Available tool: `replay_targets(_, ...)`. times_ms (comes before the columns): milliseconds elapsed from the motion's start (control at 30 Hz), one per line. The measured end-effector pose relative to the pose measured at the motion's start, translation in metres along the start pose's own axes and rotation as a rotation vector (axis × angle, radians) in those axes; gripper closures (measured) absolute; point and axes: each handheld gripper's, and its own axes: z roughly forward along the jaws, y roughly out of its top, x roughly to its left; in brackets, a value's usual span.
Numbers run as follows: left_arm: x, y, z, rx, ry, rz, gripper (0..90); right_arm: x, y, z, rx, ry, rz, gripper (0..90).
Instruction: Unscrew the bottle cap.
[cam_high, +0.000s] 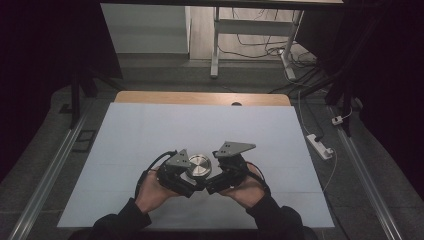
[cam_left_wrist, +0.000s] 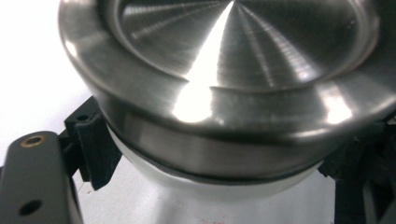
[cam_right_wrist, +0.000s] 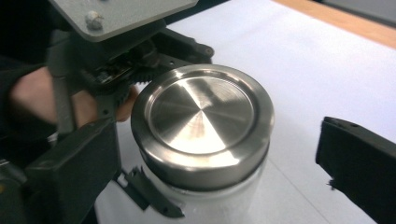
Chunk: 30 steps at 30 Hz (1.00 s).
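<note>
— Where are we with the jar (cam_high: 199, 168)?
— Near us, our left tool (cam_high: 192, 181) clamps its white body on the tabletop (cam_high: 150, 130); our right tool (cam_right_wrist: 224, 154) stands released around the steel lid (cam_right_wrist: 201, 120).
— So the lid's still on; unscrewing remains.

The jar (cam_high: 199, 167) stands on the sheet (cam_high: 150, 135), near its front edge. The lid (cam_right_wrist: 201, 116) sits on top of the jar. The left gripper (cam_high: 186, 176) is just left of the jar. The right gripper (cam_high: 216, 175) is just right of it. The table's bare edge (cam_high: 200, 98) lies behind the jar, far back.
</note>
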Motion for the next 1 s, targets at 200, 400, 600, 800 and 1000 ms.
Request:
replay_targets(200,-0.004,0.002,0.002,0.011,0.015,0.002,15.9,0.014,0.0,0.008,-0.028,-0.07,-0.023,15.5)
replay_targets(400,-0.004,0.002,0.002,0.017,-0.03,0.025,15.9,0.009,-0.001,0.005,-0.031,-0.001,-0.044,20.0)
replay_targets(600,-0.005,0.003,0.001,0.023,-0.108,0.076,15.9,-0.011,-0.004,-0.002,-0.038,0.211,-0.076,20.0)
replay_targets(800,-0.007,0.004,-0.001,0.007,-0.198,0.139,15.9,-0.019,-0.007,-0.006,-0.064,0.359,-0.176,20.0)
replay_targets(1000,-0.008,0.005,-0.002,-0.001,-0.172,0.121,15.9,-0.02,-0.005,-0.008,-0.061,0.331,-0.098,0.6)
